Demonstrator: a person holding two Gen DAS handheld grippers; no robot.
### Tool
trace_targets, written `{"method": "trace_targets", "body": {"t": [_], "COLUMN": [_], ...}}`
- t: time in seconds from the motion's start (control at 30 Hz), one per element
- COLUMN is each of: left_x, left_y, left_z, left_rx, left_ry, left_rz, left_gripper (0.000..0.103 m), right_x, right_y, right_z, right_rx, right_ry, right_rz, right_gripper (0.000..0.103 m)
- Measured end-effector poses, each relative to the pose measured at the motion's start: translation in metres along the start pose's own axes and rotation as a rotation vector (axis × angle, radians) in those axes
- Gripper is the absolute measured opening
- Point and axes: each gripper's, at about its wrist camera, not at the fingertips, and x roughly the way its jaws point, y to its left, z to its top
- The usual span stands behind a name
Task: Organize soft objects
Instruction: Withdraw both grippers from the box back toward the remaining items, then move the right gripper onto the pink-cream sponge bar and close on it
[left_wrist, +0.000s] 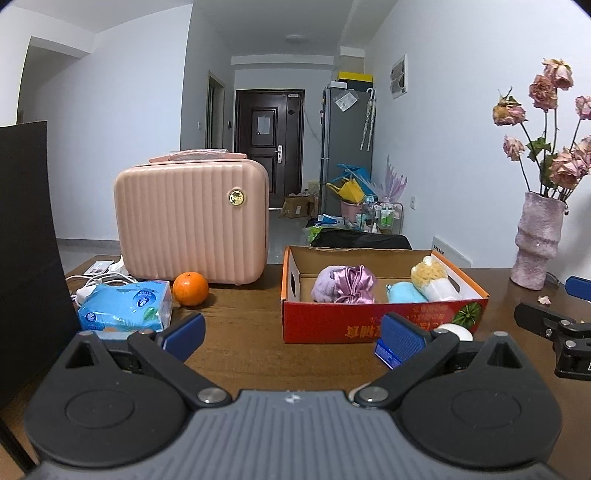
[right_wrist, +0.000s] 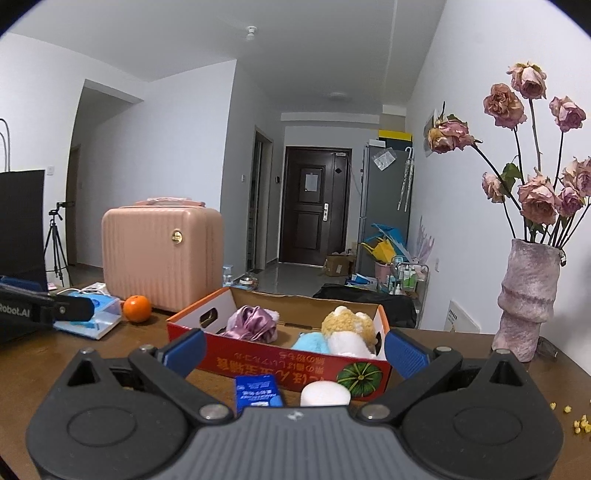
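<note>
- Left gripper (left_wrist: 291, 334): jaws spread wide, nothing between the blue pads; held low over the near part of the wooden table (left_wrist: 240, 332).
- Right gripper (right_wrist: 295, 349): jaws likewise wide apart and empty, facing the box front.
- Small blue carton (right_wrist: 258, 391): on the table just before the box, between the right gripper's fingers in its view.
- White rounded object (right_wrist: 325, 393): beside the carton, touching or nearly touching the box front; what it is cannot be told.
- Cardboard box (left_wrist: 369, 325): red front with pumpkin print, open top, toward the right half of the table.
- Box contents, left to right: purple satin and plush bundle (left_wrist: 343, 284); light blue plush (left_wrist: 404, 293); tan-and-white plush toy (left_wrist: 434, 278) leaning at the right end.
- Yellow crumbs (right_wrist: 580, 424): scattered near the table's right edge.
- Tissue pack (left_wrist: 125, 306): blue, left half of the table, with white cables behind it.
- Orange (left_wrist: 190, 288): just beside the tissue pack, in front of the case.
- Pink ribbed case (left_wrist: 190, 221): upright, toward the far left of the table.
- Black bag (left_wrist: 26, 229): at the left edge.
- Vase of dried roses (left_wrist: 537, 240): far right corner, by the wall.
- Beyond the table: dark door (left_wrist: 271, 147), grey fridge (left_wrist: 345, 147), floor clutter.
</note>
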Motion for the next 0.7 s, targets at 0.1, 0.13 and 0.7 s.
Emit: {"method": "trace_targets", "body": {"t": [0.1, 0.13, 0.7], "left_x": [-0.01, -0.013, -0.04], "left_y": [0.0, 0.0, 0.005], "left_z": [-0.006, -0.008, -0.053], "left_rx": [0.0, 0.0, 0.008], "left_ry": [-0.003, -0.003, 0.029], "left_rz": [0.0, 0.001, -0.003], "left_gripper": [0.103, 0.103, 0.103], "right_x": [-0.009, -0.013, -0.048], "right_y": [0.002, 0.003, 0.014], "right_z": [-0.003, -0.004, -0.031], "right_rx": [-0.001, -0.001, 0.014], "right_ry": [0.003, 0.004, 0.053], "right_rz": [0.006, 0.007, 0.036], "right_gripper": [0.103, 0.103, 0.103]}}
